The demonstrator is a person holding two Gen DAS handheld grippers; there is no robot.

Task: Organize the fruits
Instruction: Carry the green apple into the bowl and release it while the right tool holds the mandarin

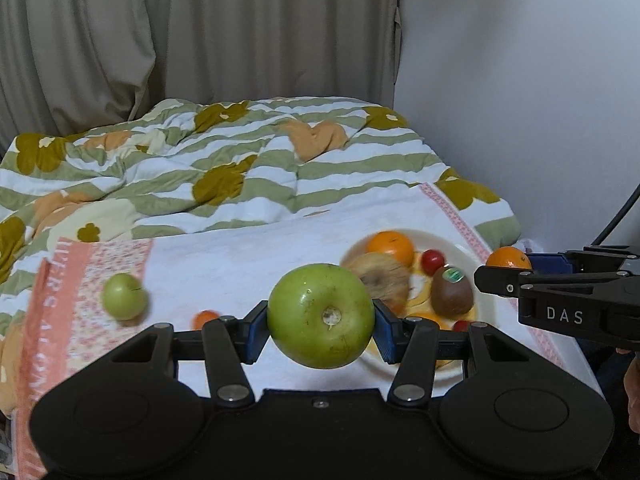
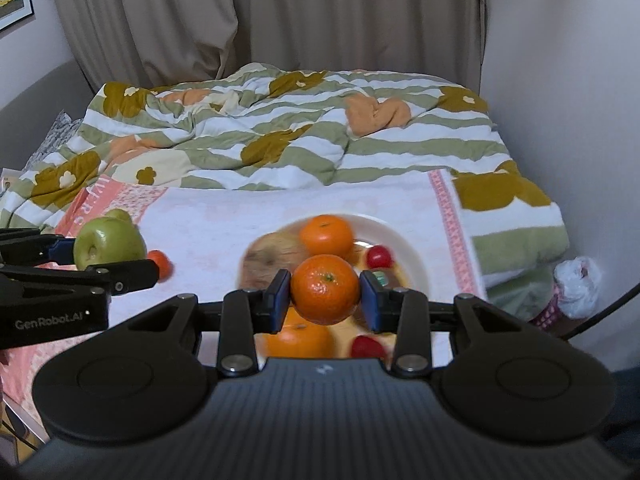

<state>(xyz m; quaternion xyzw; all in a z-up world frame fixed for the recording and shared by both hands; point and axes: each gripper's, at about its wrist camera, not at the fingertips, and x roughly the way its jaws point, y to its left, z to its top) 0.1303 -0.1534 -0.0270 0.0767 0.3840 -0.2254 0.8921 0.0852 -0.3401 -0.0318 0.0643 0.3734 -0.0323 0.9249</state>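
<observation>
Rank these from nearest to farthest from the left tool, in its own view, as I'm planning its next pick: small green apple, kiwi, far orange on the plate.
1. kiwi, just right of the left tool, on the plate.
2. far orange, at the plate's back.
3. small green apple, far left on the towel.

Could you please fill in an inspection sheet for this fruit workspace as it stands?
Surface: white towel spread over a striped floral duvet.
Job's things: white plate holding an orange, kiwi and other fruit; small green apple on the towel.
Clutter: plastic bag beside the bed.
Grippers: left gripper clamps a green apple; right gripper clamps a mandarin.
Cables: black cable at right.
Surroundings: beige curtain, white wall.
</observation>
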